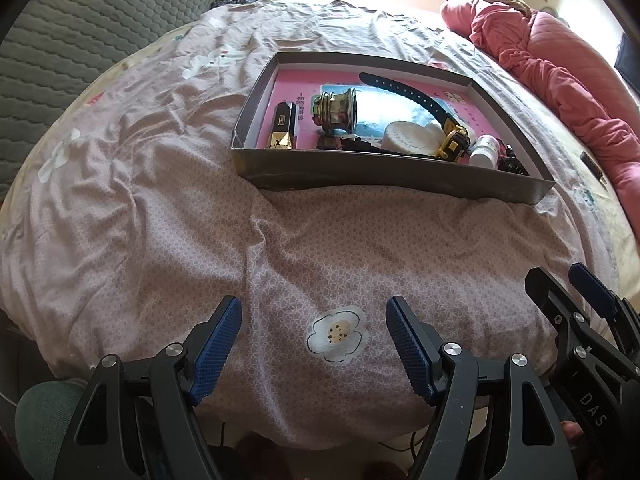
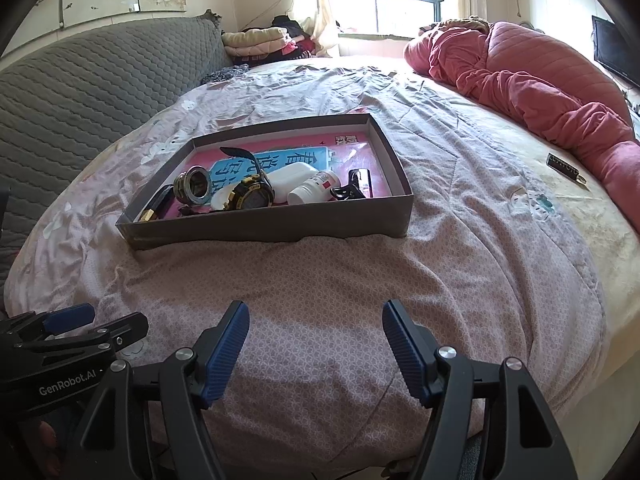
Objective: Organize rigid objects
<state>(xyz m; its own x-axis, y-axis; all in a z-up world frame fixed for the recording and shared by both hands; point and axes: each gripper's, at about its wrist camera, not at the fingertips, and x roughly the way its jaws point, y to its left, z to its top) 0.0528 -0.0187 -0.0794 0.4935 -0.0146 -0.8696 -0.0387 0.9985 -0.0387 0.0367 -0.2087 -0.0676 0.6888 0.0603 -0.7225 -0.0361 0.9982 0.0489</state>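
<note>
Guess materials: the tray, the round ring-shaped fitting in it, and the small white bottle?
Tray: looks like grey cardboard, matte; thin folded walls, slightly dented lower edge.
Ring-shaped fitting: probably polished metal, brass or chrome tone; mirror-like reflections, threaded rim.
White bottle: likely plastic, smooth semi-gloss, with a printed red-and-white label. Contents cannot be seen.

"GenRobot.AI" stands in white letters on the black body of the left tongs (image 2: 68, 326), seen at the lower left of the right wrist view. The letters "DAS" run along the black arm of the right tongs (image 1: 568, 292) in the left wrist view. Large blue Chinese characters are printed on the pink sheet (image 2: 280, 156) lining the grey box (image 2: 272, 224); most are covered by objects
</note>
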